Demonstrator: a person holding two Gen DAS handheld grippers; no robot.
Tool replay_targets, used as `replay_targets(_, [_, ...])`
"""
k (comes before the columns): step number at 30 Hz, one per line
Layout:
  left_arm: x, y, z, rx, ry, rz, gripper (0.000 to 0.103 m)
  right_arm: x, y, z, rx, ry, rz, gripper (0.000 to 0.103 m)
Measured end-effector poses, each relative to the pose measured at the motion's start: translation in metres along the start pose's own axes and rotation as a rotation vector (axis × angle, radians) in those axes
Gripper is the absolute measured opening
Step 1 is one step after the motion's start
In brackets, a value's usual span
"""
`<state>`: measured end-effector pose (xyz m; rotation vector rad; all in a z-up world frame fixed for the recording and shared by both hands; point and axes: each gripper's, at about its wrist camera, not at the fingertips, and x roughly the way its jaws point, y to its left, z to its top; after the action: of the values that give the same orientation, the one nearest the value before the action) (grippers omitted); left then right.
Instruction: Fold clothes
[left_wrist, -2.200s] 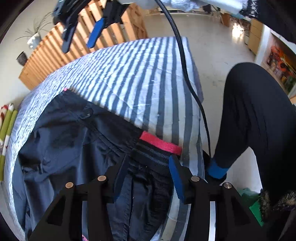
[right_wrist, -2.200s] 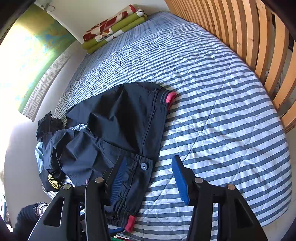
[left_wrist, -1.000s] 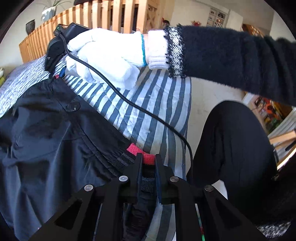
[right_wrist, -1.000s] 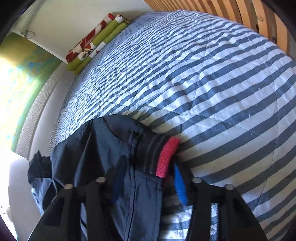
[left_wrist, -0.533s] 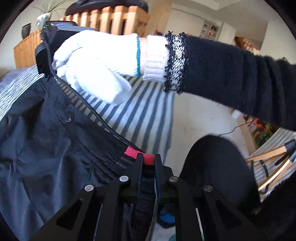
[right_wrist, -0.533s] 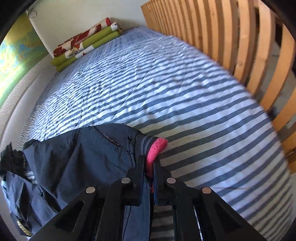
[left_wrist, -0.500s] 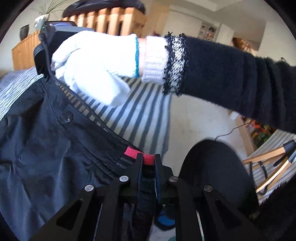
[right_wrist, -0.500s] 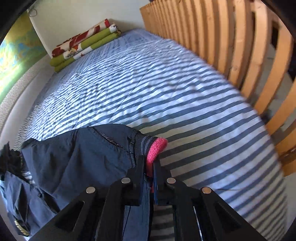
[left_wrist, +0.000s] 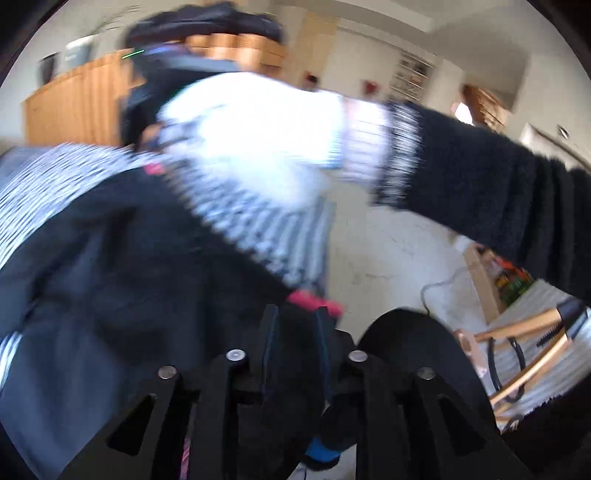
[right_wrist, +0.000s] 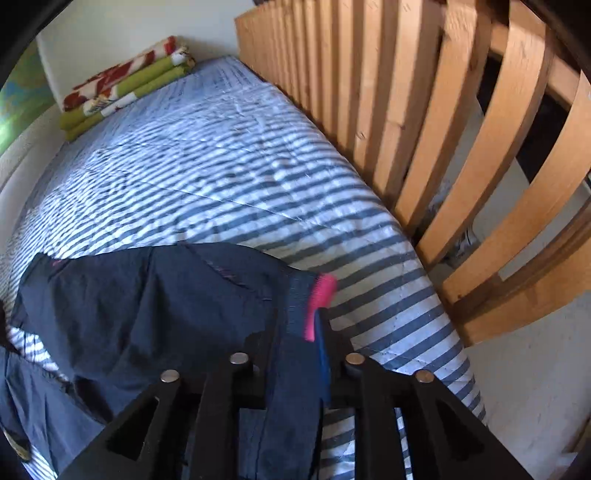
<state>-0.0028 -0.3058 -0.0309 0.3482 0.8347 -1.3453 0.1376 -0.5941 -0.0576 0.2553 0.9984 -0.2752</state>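
Observation:
Dark navy trousers (right_wrist: 147, 295) lie partly lifted on the striped bed cover (right_wrist: 221, 166). My right gripper (right_wrist: 297, 317) has the waistband running between its fingers, with the pink end tab (right_wrist: 321, 295) against the right fingertip. Its jaws are opening and the blue pad face shows beside the cloth. In the blurred left wrist view, my left gripper (left_wrist: 294, 314) straddles the other end of the waistband, its pink tab (left_wrist: 314, 301) over the right finger. Those jaws are opening too, with cloth still between them. A white-gloved hand (left_wrist: 251, 129) crosses above the trousers (left_wrist: 129, 258).
A slatted wooden rail (right_wrist: 424, 110) runs along the bed's far side. Folded red and green blankets (right_wrist: 125, 85) sit at the bed's far end. More dark clothing (right_wrist: 14, 406) lies at the left edge. A person's dark leg (left_wrist: 406, 369) and a wooden-framed rack (left_wrist: 524, 332) stand on the floor.
Both grippers rose with the waistband ends, and the right one swung toward the wooden rail. Both pairs of fingers stand wider apart than half a second ago. The left pink tab slid toward the right finger.

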Motion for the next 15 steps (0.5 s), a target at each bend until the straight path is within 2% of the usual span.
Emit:
replay_targets(2, [-0.033, 0.029, -0.017, -0.082, -0.015, 0.069, 0.028, -0.019, 0.019, -0.005, -0.043, -0.026, 0.034, 0.027])
replay_targets(6, [-0.105, 0.091, -0.051, -0.238, -0.052, 0.281, 0.032, -0.047, 0.072, -0.022, -0.143, -0.052, 0.126, 0.03])
replay_targets(9, [-0.157, 0.143, -0.074, -0.335, -0.064, 0.497, 0.041, -0.061, 0.121, -0.05, -0.179, -0.05, 0.203, 0.032])
replay_targets(12, [-0.188, 0.197, -0.087, -0.453, -0.051, 0.601, 0.048, -0.058, 0.169, -0.079, -0.229, -0.03, 0.236, 0.032])
replay_targets(14, [-0.199, 0.237, -0.096, -0.488, -0.018, 0.712, 0.048, -0.052, 0.196, -0.094, -0.258, -0.014, 0.244, 0.032])
replay_targets(15, [-0.199, 0.255, -0.094, -0.497, -0.002, 0.735, 0.049, -0.045, 0.211, -0.101, -0.271, -0.005, 0.247, 0.032])
